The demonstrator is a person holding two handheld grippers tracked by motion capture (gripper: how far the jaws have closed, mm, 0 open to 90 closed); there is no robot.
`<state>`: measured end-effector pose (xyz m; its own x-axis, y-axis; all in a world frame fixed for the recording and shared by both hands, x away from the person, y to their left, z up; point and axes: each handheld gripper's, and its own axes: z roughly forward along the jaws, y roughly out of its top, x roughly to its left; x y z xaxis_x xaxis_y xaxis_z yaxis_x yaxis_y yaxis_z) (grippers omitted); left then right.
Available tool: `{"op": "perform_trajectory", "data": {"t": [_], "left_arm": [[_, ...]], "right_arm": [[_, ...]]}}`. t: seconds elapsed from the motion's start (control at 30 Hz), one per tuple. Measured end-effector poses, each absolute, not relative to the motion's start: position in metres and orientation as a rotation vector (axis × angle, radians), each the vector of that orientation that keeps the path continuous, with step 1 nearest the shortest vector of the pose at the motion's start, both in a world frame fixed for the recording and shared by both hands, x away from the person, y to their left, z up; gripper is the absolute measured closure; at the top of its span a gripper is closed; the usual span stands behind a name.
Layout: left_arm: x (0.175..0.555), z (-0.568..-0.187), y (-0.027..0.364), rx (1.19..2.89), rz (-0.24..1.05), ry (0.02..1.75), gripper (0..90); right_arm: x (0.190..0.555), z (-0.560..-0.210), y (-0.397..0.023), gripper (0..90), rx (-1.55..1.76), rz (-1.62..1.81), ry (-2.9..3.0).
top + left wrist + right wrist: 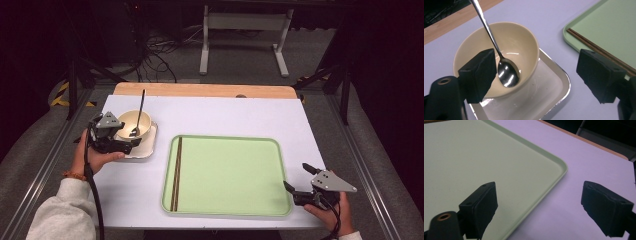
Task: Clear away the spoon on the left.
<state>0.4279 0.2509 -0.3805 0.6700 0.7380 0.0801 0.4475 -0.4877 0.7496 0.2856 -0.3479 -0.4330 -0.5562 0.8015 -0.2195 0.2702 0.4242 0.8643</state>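
Observation:
A cream bowl (134, 121) (516, 40) stands on a small silver tray (145, 147) (549, 85) at the table's left. A metal spoon (137, 117) (507, 73) leans in the bowl with its handle pointing away. My left gripper (125, 140) (536, 60) sits just in front of the bowl, open, with the bowl's near rim between its jaws but not touched. A pair of dark chopsticks (176, 172) (594, 46) lies along the left side of the green tray (225, 138) (614, 27) (474, 157). My right gripper (296, 176) (539, 205) hovers open over that tray's near right corner, holding nothing.
The white table top (225, 112) has a wooden strip (200, 90) along its far edge. Beyond it are a white frame stand (245, 35) and cables (155, 50) on the floor. Metal rails run along both sides of the table.

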Motion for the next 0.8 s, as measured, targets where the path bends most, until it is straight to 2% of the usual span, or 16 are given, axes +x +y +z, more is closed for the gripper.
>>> {"op": "perform_trajectory", "data": {"t": [0.1, 0.27, 0.6, 0.8], "left_arm": [[0.442, -0.380, 0.248, 2.183, 0.517, 0.936, 20.8], [0.465, -0.382, 0.244, 2.219, 0.533, 0.991, 29.6], [0.505, -0.392, 0.242, 2.314, 0.559, 1.093, 39.1], [0.520, -0.402, 0.236, 2.354, 0.505, 1.112, 43.8]], "right_arm": [[0.285, -0.434, -0.348, 14.1, 0.901, 1.075, 2.054], [0.283, -0.435, -0.351, 14.2, 0.916, 1.073, 2.049], [0.278, -0.436, -0.355, 14.3, 0.933, 1.066, 2.043], [0.275, -0.437, -0.359, 14.3, 0.951, 1.064, 2.033]]}}
